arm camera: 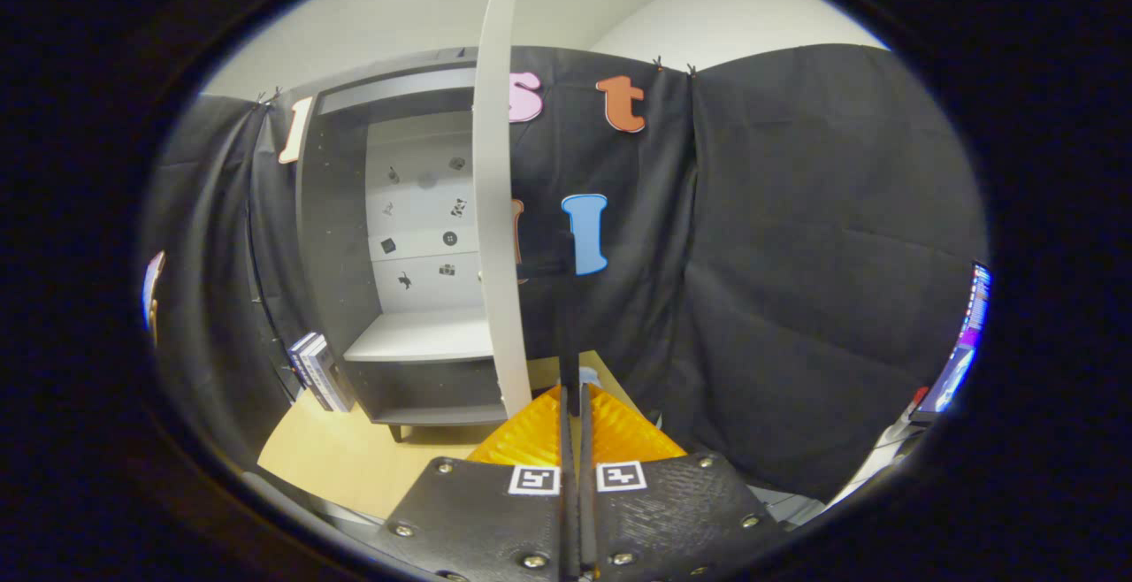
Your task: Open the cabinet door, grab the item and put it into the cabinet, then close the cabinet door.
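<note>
I see the jaws together with nothing held, just this side of the cabinet door (497, 210), which stands open edge-on. The cabinet (402, 255) sits on the counter (354, 463) with its shelf (424, 336) bare; books (320, 371) lean at its left. I can't tell where the item is.

Black cloth (796, 255) drapes the booth's far and right sides, clipped along its top. Above it rise a pale wall (734, 16) and ceiling. A light wooden table (345, 463) lies near left; a lit screen (964, 343) glows far right.
</note>
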The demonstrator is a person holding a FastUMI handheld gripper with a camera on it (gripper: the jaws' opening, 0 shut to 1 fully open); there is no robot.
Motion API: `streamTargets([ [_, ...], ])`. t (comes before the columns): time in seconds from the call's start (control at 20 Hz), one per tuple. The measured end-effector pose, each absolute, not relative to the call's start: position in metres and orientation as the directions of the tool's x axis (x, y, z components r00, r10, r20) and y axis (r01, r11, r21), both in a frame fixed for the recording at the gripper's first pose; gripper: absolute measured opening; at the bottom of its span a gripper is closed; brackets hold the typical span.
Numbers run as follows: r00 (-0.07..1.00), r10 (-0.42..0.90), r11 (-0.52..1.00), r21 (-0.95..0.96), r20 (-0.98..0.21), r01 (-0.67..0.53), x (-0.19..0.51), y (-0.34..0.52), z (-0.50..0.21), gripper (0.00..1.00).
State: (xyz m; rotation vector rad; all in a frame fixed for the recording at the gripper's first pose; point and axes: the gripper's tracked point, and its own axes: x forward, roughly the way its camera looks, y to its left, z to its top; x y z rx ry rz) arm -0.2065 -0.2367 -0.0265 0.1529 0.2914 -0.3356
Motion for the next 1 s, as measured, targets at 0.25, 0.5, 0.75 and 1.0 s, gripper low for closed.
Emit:
streamTargets([
  [0.25, 0.916, -0.291, 0.937, 0.112, -0.278, 0.331, -0.210, -0.221, -0.020, 0.01],
  [0.5, 0.936, -0.257, 0.955, 0.086, -0.240, 0.284, -0.211, -0.193, -0.014, 0.01],
  [0.75, 0.966, -0.129, 0.989, 0.036, -0.222, 0.140, -0.180, -0.112, -0.022, 0.01],
  [1.0, 0.967, -0.015, 0.997, 0.069, -0.256, 0.034, -0.152, -0.062, -0.053, 0.01],
])
